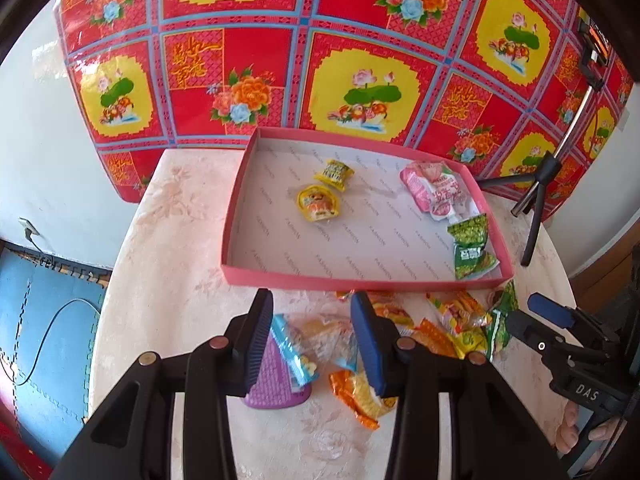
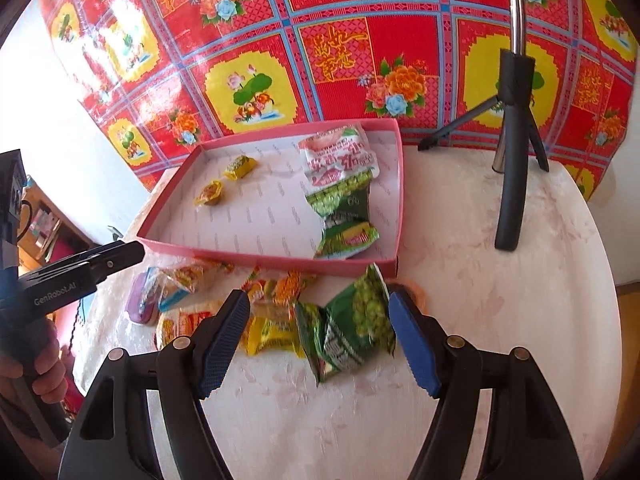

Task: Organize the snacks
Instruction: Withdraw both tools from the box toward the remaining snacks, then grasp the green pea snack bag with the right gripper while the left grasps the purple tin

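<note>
A shallow pink tray (image 1: 360, 278) (image 2: 260, 258) holds two small yellow packets (image 1: 320, 202), a pink packet (image 1: 434, 190) and green pea packets (image 1: 472, 250). Loose snacks lie in a pile on the table in front of it. My left gripper (image 1: 314, 340) (image 2: 128, 254) hangs open above a clear packet with blue edges (image 1: 304, 344) that lies on a purple item (image 1: 272, 384). My right gripper (image 2: 318, 340) (image 1: 528, 318) stands wide open around a green pea packet (image 2: 352, 328) lying on the cloth. Its right pad is close to the packet's edge and its left pad is apart from it.
Orange and yellow packets (image 1: 452, 320) (image 2: 276, 332) lie between the two grippers. A black tripod (image 1: 536, 200) (image 2: 512, 184) stands to the right of the tray. The round table (image 2: 500, 280) has a pale floral cloth, with a red flowered sheet behind it. A hand (image 2: 44, 376) holds the left gripper.
</note>
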Available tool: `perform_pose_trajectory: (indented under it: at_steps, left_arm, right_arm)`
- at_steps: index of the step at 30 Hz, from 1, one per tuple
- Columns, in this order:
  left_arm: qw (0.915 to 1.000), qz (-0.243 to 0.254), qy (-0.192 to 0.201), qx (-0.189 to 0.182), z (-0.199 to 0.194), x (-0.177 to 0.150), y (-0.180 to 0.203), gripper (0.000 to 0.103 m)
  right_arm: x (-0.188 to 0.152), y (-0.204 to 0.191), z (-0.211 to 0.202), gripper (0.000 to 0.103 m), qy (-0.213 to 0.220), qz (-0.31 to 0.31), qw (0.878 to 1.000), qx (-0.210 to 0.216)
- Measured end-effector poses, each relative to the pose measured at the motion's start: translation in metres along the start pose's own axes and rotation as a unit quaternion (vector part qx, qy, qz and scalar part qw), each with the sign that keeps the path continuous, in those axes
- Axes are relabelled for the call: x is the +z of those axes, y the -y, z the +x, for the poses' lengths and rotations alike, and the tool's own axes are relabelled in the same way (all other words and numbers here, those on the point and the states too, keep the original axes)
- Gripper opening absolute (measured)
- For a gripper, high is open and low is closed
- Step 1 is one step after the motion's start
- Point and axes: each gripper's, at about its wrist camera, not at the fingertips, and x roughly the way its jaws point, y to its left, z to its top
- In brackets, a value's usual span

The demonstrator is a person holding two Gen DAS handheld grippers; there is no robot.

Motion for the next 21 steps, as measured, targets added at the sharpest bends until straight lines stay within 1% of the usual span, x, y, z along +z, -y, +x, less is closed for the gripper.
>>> perform_pose_trajectory:
  at_steps: [11,18,21]
  left_arm:
    - [0.9998,-0.015,-0.011,0.007,-0.005,-0.02,-0.018,0.043]
    - [0.9994,-0.025,-0.021,0.011,-0.006,-0.028,-0.028,0.043]
    - [0.9993,-0.025,-0.025,0.012,-0.004,-0.033,-0.03,0.043]
  right_arm:
    - [-0.008,0.01,0.01,0.074,-0.016,0.012,1.0,-0.014]
    - [-0.01,0.012,0.024,0.073,-0.03,0.014,0.999,-0.012]
    - [-0.012,0.012,0.027,0.063,-0.032,0.013,0.999,-0.015]
